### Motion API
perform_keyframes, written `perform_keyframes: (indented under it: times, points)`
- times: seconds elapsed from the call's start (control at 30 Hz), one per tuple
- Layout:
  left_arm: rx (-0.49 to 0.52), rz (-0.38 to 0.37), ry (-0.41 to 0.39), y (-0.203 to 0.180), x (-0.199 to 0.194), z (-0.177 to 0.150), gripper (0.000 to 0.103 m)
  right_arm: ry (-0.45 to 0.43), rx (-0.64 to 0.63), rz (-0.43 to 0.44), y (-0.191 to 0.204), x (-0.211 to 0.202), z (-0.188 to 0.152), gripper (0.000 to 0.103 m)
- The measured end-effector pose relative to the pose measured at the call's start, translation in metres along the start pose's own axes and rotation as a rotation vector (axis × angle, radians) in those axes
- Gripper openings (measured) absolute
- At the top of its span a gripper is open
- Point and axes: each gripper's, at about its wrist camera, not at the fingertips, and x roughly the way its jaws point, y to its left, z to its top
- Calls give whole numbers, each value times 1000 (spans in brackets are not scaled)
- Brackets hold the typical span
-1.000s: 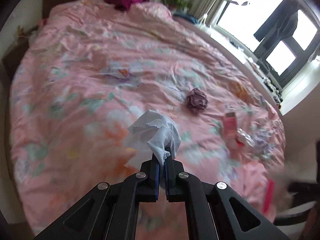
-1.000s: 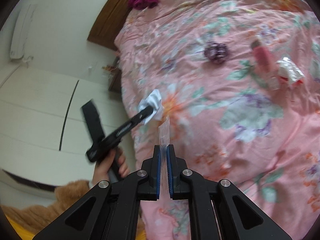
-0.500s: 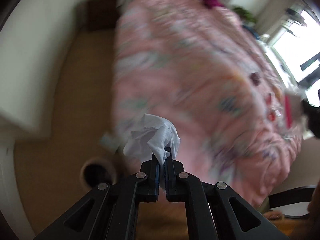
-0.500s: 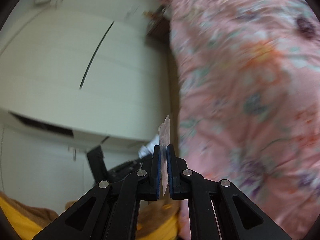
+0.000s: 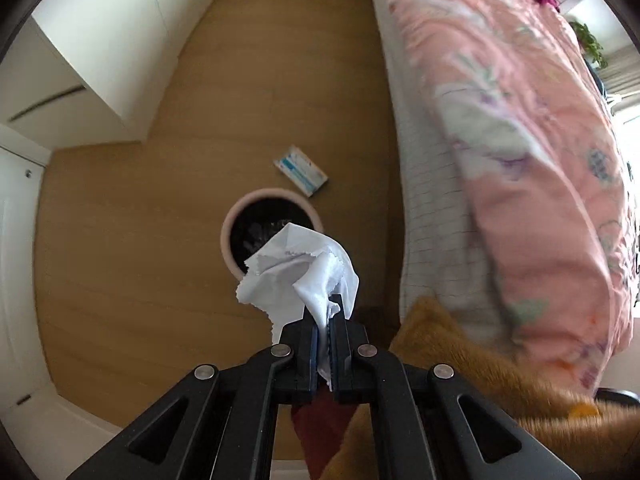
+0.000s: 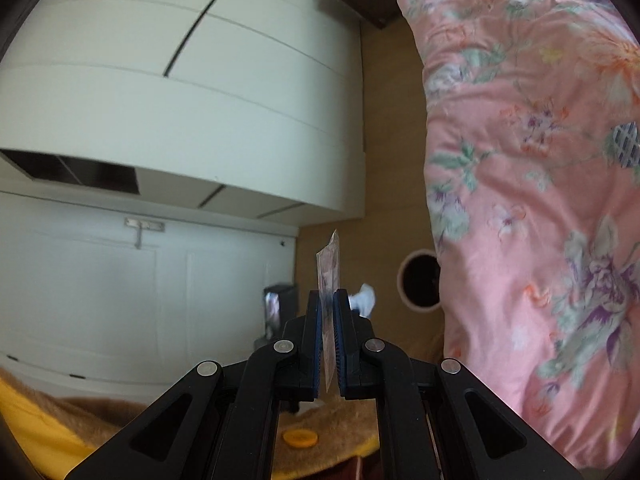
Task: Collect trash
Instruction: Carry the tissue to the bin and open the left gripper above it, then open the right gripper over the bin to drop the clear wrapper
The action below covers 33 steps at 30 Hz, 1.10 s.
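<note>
wooden floor [image 5: 248, 92] fills the middle of the left wrist view, with white cabinets [image 5: 100, 48] at the upper left and a bed under a pink floral quilt [image 5: 520, 128] running down the right side. a round pink-rimmed bin [image 5: 229, 236] with a dark liner stands on the floor at the centre of that view, and a small blue-and-white packet [image 5: 301, 170] lies on the floor just beyond it, toward the top of the frame. the left hand-held gripper [image 5: 328, 312] is clamped on a crumpled white tissue [image 5: 298, 270], which bunches up from the jaws and overlaps the lower right part of the bin's mouth in the picture; the gripper points steeply down, so the bin lies just ahead of it and slightly to the left. the right hand-held gripper [image 6: 327, 300] is closed on a thin, flat, clear wrapper [image 6: 329, 270] that stands edge-on above its jaws. in the right wrist view the bin [image 6: 404, 292] sits farther off, to the right of the jaws against the quilt's edge, with the tissue [image 6: 363, 298] between. the left hand looks the nearer to the bin, so its drop probably comes first, once the tissue is carried a little further over the opening.
</note>
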Motion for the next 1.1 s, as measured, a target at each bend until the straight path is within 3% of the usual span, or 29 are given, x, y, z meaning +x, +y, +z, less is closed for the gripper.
perform_keyframes:
  times: [0.3,0.33,0.37,0.4,0.43,0.47,0.67,0.83,1.1]
  points:
    - [88,32,66,27,58,29,6,2,67,-83,6,19,-10,7]
    - [80,51,85,33,66,32,16,2,71,-87,6,22,-9,7]
    - [71,64,99,37,70,32,43,2,74,-91,7,25,-9,7]
    - [62,75,108,41,73,31,59,5,78,-92,6,28,-9,7]
    - [57,79,99,45,76,32,81,7,84,-96,5,33,-9,7]
    - [60,77,89,47,76,33,86,11,90,-96,5,36,-9,7]
    - [69,72,104,63,68,29,86,69,85,-89,7,78,-1,7]
    - [68,116,6,79,22,9,86,182,-1,-86,18,151,12,7]
    - [31,176,-97,94,-41,-31,87,360,-92,-232,-1,291,16,7]
